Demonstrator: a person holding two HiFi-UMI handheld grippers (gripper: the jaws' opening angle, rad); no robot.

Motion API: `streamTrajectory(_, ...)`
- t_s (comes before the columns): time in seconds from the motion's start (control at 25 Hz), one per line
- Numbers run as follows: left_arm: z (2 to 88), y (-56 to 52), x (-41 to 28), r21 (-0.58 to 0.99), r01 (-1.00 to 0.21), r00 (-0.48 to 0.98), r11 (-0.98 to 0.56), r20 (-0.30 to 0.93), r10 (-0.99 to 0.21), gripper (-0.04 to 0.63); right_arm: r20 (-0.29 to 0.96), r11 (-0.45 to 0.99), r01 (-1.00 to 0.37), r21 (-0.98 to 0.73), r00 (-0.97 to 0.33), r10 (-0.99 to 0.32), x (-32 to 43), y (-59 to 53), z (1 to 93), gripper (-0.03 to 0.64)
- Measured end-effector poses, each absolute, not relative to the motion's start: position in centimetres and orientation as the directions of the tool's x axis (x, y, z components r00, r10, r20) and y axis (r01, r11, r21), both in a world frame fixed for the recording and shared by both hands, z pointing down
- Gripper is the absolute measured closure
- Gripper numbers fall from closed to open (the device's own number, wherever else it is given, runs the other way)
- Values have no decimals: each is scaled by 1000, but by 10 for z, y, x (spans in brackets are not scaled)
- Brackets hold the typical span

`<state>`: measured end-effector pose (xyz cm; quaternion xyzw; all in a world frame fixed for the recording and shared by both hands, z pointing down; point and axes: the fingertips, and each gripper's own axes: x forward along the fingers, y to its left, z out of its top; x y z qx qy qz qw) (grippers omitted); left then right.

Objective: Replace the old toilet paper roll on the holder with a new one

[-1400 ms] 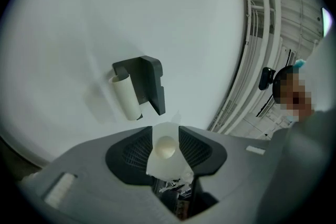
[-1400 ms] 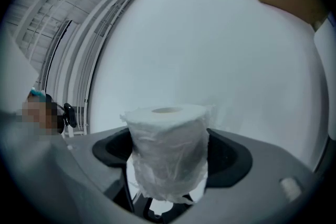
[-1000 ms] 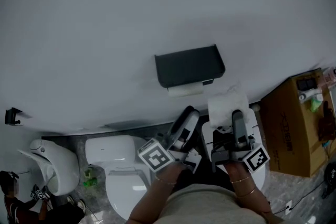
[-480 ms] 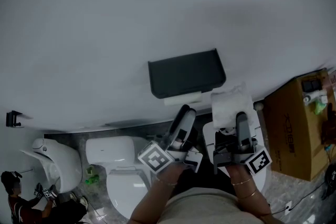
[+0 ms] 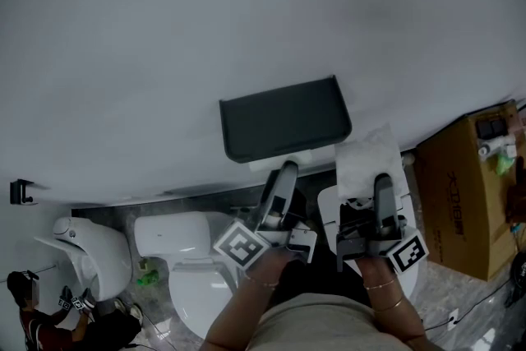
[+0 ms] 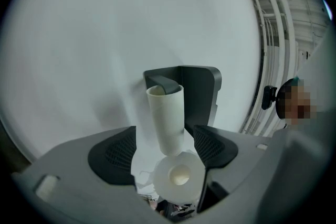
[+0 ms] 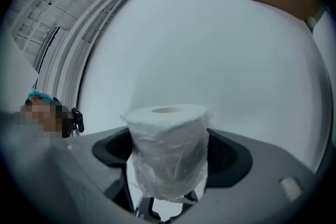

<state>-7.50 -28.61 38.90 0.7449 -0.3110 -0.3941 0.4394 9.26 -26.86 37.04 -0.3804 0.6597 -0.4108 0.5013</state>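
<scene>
The old tube [image 6: 165,113] was about to come off
Left gripper [image 6: 164,145], jaws just opened, straddled it unpinched at the holder's [image 5: 283,117] lower edge; right gripper [image 7: 168,155] clamped the new roll [image 5: 366,164]. Next, likely: pinch, slide off.

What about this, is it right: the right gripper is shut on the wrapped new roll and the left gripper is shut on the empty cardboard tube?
Wrong on the left gripper: the left gripper view shows it open; its jaws have just been opening and stand clear either side of the empty cardboard tube. The right gripper is shut on the wrapped new roll.
</scene>
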Motion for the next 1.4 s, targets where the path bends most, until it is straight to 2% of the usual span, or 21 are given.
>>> streamTrajectory(0.68, 372, -306, -68, 892, -159, 467, -422, -309, -829, 272, -356, 384, -102, -918, -220, -908, 88, -280, 367, 202)
streamTrajectory(0.92, 366, -314, -66, 890, -174, 454, -422, -308, -836, 376, -350, 381, -99, -919, -235, -907, 86, -275, 370, 202)
streamTrajectory(1.16, 365, -317, -64, 869, -228, 475, -440, -295, -829, 379, -358, 391, -107, -914, -237, -903, 84, -274, 365, 202)
streamTrajectory(1.4, 362, -316, -57, 862, -223, 500, -454, -299, -813, 380, -352, 386, -125, -914, -229, -907, 85, -274, 363, 202)
